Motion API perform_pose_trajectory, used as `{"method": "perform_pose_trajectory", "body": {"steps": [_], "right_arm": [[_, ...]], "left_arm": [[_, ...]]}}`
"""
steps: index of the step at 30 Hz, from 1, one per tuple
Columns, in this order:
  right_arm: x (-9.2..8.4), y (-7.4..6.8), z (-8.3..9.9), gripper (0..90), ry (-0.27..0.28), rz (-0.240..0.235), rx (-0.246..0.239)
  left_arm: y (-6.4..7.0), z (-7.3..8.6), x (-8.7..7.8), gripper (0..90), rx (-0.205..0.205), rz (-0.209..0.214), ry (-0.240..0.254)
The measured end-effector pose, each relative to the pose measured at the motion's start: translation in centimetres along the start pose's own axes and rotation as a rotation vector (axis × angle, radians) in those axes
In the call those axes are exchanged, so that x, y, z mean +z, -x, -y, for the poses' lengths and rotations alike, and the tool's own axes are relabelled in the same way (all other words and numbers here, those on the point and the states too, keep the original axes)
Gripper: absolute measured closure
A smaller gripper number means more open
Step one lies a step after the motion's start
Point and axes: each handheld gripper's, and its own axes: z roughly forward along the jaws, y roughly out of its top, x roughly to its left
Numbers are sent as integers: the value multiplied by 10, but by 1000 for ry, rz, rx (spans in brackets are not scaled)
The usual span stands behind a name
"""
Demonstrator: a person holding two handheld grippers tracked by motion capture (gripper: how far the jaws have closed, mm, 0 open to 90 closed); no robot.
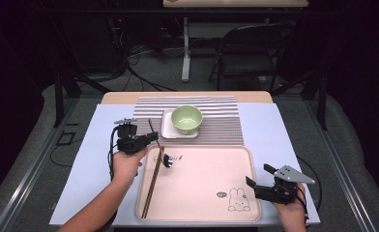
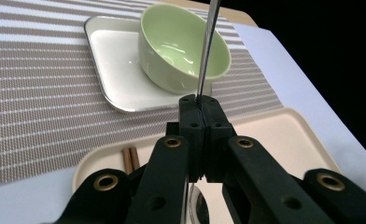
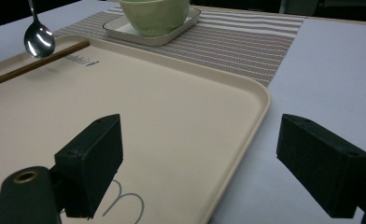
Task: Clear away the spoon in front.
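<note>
My left gripper (image 1: 153, 137) (image 2: 200, 101) is shut on the thin handle of a metal spoon (image 1: 167, 161) (image 2: 206, 51). The spoon hangs slanted, and its bowl (image 3: 39, 40) hovers just above the far left corner of the beige tray (image 1: 202, 212) (image 3: 246, 93). A pair of brown chopsticks (image 1: 153, 181) (image 3: 31, 66) (image 2: 130, 158) lies along the tray's left side, under the spoon. At the tray's right front corner my right gripper (image 1: 259, 176) (image 3: 200, 154) stands open with nothing between its jaws.
A light green bowl (image 1: 186, 118) (image 2: 183, 46) (image 3: 154, 14) sits on a white square plate (image 1: 167, 129) (image 2: 113, 65) on a striped placemat (image 1: 216, 116) behind the tray. A rabbit drawing (image 1: 238, 200) marks the tray's front right. A chair (image 1: 250, 48) stands beyond the table.
</note>
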Motion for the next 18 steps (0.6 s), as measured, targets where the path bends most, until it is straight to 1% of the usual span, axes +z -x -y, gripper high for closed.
{"method": "perform_pose_trajectory", "body": {"steps": [7, 10, 18], "right_arm": [[0, 0, 0, 141, 0, 0, -2], [0, -1, 0, 141, 0, -1, -2], [0, -1, 0, 141, -2, 0, -1]], "left_arm": [[1, 19, -10, 893, 10, 13, -21], [0, 27, -13, 893, -3, 26, -28], [-4, 42, -24, 893, -18, 33, -51]]}}
